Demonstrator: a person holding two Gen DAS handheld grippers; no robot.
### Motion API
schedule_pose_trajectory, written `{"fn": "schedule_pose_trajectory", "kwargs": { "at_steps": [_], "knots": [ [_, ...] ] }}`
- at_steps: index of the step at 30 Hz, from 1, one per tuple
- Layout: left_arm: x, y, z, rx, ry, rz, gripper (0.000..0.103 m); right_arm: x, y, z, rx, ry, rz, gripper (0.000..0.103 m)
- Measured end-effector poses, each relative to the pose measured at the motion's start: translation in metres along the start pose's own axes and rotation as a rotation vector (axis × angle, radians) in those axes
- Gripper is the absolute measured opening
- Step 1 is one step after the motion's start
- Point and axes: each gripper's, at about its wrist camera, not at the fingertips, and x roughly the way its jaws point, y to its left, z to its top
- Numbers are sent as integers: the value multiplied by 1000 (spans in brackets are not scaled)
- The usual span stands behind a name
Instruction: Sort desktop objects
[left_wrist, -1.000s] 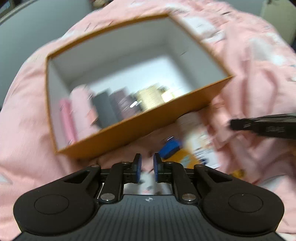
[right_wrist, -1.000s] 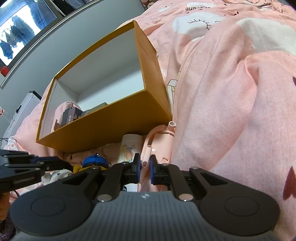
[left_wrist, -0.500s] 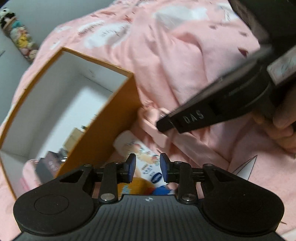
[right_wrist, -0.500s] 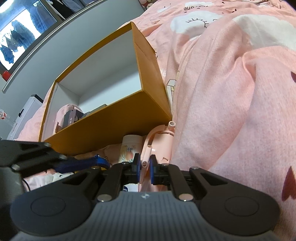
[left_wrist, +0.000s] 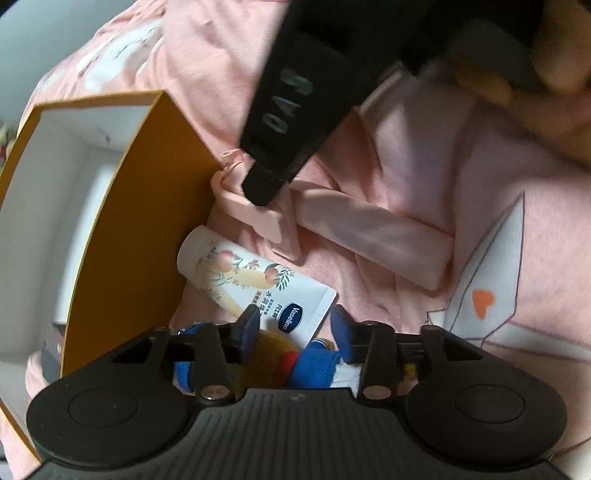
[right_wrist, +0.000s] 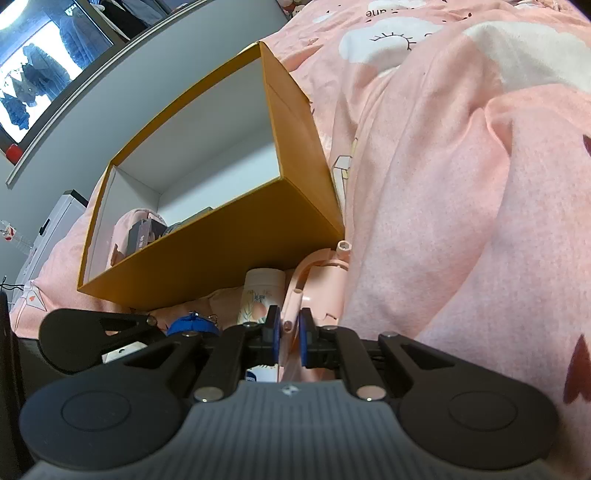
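Note:
An orange box (left_wrist: 122, 240) with a white inside lies on pink bedding. Beside its wall lie a white peach-print Vaseline tube (left_wrist: 240, 273), a pink plastic item (left_wrist: 369, 232) and a yellow, blue and red plush toy (left_wrist: 295, 365). My left gripper (left_wrist: 295, 326) points down over the plush toy. Its jaws are opening, with the toy and the tube's corner in the gap, and the pads touch neither. My right gripper (right_wrist: 289, 332) is shut on the pink plastic item's curved arm (right_wrist: 295, 295). The tube (right_wrist: 264, 280) lies just to its left.
Several small dark and pink items (right_wrist: 144, 232) lie at the left end of the orange box (right_wrist: 221, 240). Folds of the pink blanket (right_wrist: 461, 184) rise to the right. A hand (left_wrist: 535, 92) holds the right gripper's black body (left_wrist: 291, 107). A grey wall (right_wrist: 147, 74) stands behind the box.
My left gripper has swung from above the box down to the items beside it, rolling as it went, and its jaws have widened. The right gripper has stayed put on the pink item.

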Motion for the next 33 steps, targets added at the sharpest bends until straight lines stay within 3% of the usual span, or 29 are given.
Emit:
{"fn": "schedule_pose_trajectory", "kwargs": {
  "at_steps": [8, 11, 17, 27, 33],
  "knots": [
    [9, -12, -6, 84, 4, 27, 62, 2, -1, 0, 3, 1, 5, 11],
    [18, -15, -7, 105, 42, 68, 75, 3, -1, 0, 4, 1, 6, 11],
    [28, -24, -8, 107, 54, 124, 75, 4, 0, 0, 1, 4, 2, 11],
    [5, -29, -26, 88, -33, 208, 60, 5, 3, -1, -9, 8, -8, 11],
    [-15, -29, -28, -20, -90, 216, 41, 5, 3, -1, -9, 8, -8, 12]
  ]
}}
